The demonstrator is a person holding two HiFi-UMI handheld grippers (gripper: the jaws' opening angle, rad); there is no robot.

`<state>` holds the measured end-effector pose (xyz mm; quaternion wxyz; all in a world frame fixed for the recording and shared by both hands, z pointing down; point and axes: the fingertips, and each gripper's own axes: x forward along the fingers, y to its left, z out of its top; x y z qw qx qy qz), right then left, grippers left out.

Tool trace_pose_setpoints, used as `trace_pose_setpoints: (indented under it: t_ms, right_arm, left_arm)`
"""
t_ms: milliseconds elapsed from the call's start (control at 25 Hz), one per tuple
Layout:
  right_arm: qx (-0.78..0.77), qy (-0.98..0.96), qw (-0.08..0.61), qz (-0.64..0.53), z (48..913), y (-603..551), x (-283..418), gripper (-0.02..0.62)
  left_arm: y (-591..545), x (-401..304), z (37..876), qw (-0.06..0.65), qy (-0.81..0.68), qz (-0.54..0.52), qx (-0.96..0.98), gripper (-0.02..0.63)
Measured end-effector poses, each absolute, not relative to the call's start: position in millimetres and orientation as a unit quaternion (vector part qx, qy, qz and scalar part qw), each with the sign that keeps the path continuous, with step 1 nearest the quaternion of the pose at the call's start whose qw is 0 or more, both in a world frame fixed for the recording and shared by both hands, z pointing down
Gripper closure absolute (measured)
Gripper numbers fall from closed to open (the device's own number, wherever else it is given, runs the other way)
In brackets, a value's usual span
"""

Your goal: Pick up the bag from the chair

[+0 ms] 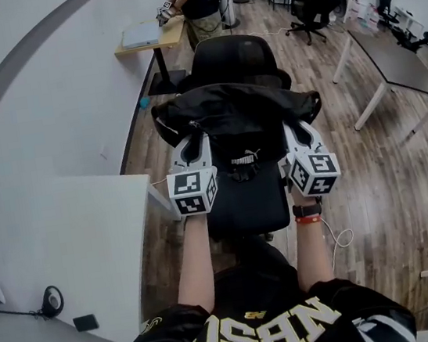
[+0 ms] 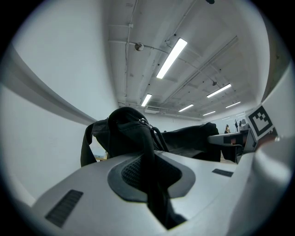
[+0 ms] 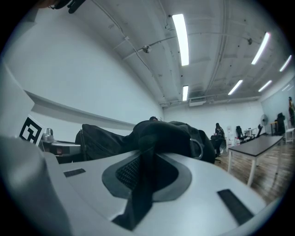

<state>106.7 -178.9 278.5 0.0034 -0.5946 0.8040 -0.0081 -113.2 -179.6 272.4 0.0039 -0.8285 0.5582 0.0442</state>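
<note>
A black office chair stood just ahead of both grippers. A black bag hung stretched between them, above the seat. The left gripper and right gripper each pinched its fabric; lifting evenly would likely prevent slipping.

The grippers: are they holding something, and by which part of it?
Yes, the black bag: the left gripper pinches fabric at its left end, the right gripper at its right end.
</note>
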Motion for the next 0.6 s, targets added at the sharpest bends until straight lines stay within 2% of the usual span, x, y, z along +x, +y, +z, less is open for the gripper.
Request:
trace_pose_setpoints:
  t_ms: [600]
  right_arm:
    - [-0.589,0.808,0.004,-0.011,274,-169,107,0.543]
  left_arm:
    - [-171,-110,269,0.002,0.557,0.052,-0.829,0.558]
